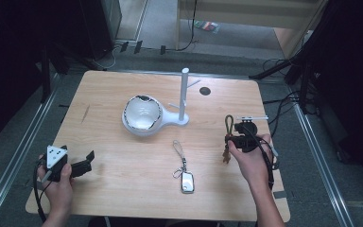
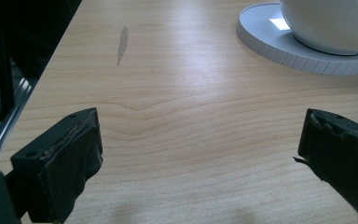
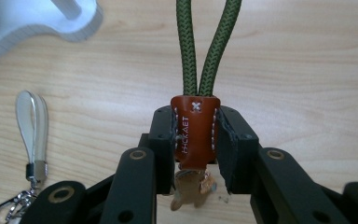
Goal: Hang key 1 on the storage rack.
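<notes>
My right gripper [image 3: 196, 140] is shut on a keychain: its jaws press both sides of a brown leather tab [image 3: 194, 135], and a green cord loop [image 3: 208, 46] sticks out past the tips. In the high view that gripper [image 1: 240, 137] is at the table's right, with the cord loop [image 1: 229, 123] pointing away from me. My left gripper [image 2: 200, 149] stands open low over bare wood; in the high view it [image 1: 87, 161] rests near the front left corner. A second keychain [image 1: 185, 175] with a silver fob and thin strap lies in the front middle.
A white bowl [image 1: 142, 115] sits on the round foot of a white peg stand [image 1: 184, 97] at the table's centre. The stand's base [image 2: 303, 51] shows ahead of the left gripper. A dark round hole [image 1: 205, 91] marks the far right of the tabletop.
</notes>
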The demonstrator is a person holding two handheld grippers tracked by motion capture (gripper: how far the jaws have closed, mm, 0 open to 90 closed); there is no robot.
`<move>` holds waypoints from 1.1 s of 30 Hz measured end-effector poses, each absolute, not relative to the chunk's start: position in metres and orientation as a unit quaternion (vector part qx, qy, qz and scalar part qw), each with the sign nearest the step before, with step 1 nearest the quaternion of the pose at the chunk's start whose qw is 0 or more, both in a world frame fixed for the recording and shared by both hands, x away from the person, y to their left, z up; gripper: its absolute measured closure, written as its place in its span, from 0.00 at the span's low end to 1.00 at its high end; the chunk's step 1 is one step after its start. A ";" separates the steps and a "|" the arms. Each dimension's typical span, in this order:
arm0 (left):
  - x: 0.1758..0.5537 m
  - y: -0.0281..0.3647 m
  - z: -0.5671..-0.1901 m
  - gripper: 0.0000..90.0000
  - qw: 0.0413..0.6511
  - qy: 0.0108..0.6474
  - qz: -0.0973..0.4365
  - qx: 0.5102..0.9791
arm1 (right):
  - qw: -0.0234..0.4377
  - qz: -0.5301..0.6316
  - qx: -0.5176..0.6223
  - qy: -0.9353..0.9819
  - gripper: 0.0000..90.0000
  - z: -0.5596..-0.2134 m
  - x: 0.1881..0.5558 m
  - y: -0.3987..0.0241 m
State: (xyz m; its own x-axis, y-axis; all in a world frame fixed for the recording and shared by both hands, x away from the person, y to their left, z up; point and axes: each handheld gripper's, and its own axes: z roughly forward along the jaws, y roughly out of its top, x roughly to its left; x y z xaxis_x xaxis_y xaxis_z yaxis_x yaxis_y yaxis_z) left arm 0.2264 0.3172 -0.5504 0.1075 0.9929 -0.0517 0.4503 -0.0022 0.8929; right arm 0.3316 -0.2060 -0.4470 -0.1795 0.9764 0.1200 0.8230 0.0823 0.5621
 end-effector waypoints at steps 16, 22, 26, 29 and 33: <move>0.226 0.317 -0.550 0.00 0.406 0.578 0.334 0.624 | 0.236 0.373 0.558 0.703 0.77 -0.426 0.326 -0.194; 0.227 0.317 -0.550 0.00 0.407 0.579 0.335 0.622 | 0.264 0.406 0.537 0.691 0.77 -0.418 0.325 -0.189; 0.227 0.317 -0.551 0.00 0.408 0.580 0.335 0.621 | 0.271 0.430 0.518 0.688 0.77 -0.414 0.327 -0.187; 0.227 0.318 -0.550 0.00 0.407 0.580 0.333 0.622 | 0.273 0.441 0.508 0.688 0.77 -0.412 0.329 -0.185; 0.227 0.318 -0.550 0.00 0.407 0.580 0.333 0.622 | 0.274 0.465 0.498 0.679 0.77 -0.409 0.331 -0.183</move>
